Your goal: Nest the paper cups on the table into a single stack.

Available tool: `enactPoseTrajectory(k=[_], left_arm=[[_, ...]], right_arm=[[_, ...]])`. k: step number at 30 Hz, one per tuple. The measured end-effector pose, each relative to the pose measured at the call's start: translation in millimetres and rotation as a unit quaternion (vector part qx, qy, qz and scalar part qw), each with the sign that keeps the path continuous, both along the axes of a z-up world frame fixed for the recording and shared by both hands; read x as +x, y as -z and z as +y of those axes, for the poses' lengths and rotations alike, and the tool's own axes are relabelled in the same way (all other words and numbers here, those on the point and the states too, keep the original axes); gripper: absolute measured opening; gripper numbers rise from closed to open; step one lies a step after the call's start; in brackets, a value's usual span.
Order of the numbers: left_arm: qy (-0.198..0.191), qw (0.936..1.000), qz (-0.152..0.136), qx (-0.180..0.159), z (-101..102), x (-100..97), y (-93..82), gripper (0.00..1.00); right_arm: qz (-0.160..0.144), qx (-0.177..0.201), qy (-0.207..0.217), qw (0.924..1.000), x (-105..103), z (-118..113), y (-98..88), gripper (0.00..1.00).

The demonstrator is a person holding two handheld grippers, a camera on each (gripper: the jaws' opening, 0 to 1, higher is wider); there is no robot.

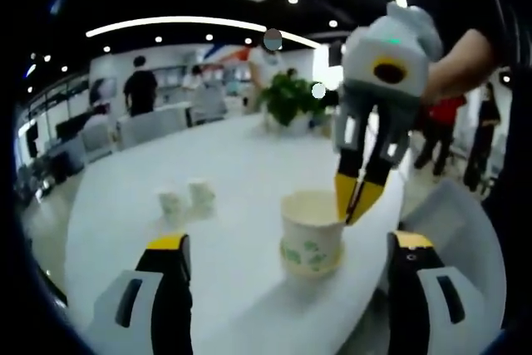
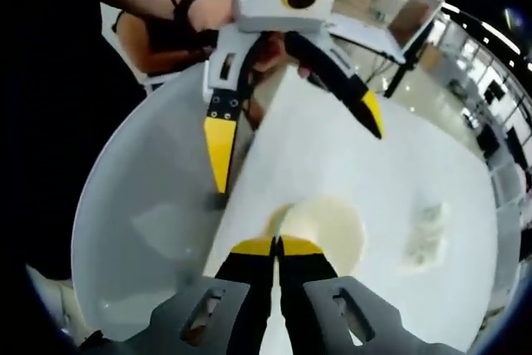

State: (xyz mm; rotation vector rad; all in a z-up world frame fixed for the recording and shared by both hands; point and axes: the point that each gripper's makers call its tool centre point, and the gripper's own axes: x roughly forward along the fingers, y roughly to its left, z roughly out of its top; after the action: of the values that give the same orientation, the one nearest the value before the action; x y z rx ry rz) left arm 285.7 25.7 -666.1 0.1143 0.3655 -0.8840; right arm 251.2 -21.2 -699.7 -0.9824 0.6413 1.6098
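Observation:
A paper cup (image 1: 312, 243) with green print stands upright near the white table's front edge (image 1: 249, 313). My right gripper (image 1: 356, 197) comes down from the upper right and is shut on the cup's far rim. In the right gripper view its yellow tips (image 2: 278, 246) pinch the rim of the cup (image 2: 328, 230), seen from above. My left gripper (image 1: 289, 242) is open, one jaw on each side of the cup and apart from it. It hangs open over the table edge (image 2: 295, 135). Two smaller paper cups (image 1: 187, 199) stand side by side further back on the left, blurred (image 2: 424, 234).
A potted plant (image 1: 287, 97) stands at the table's far end. Chairs (image 1: 154, 126) and several people (image 1: 140, 85) are beyond it. A white chair (image 1: 457, 222) sits by the table's right edge, and a pale seat (image 2: 141, 205) lies below the edge.

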Motion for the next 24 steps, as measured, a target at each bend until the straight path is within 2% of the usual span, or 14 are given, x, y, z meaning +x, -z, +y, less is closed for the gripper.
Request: enactPoseTrajectory(k=[13,24], left_arm=[[-0.002,0.9999,0.009,0.005,3.1,-3.2,7.3,0.95],[-0.005,0.9999,0.012,0.004,5.4,-6.2,8.4,0.95]], right_arm=[[0.014,-0.011,-0.007,0.9998,-4.7,1.6,16.7,0.00],[0.010,-0.023,-0.016,0.9996,-5.4,0.6,27.0,0.00]])
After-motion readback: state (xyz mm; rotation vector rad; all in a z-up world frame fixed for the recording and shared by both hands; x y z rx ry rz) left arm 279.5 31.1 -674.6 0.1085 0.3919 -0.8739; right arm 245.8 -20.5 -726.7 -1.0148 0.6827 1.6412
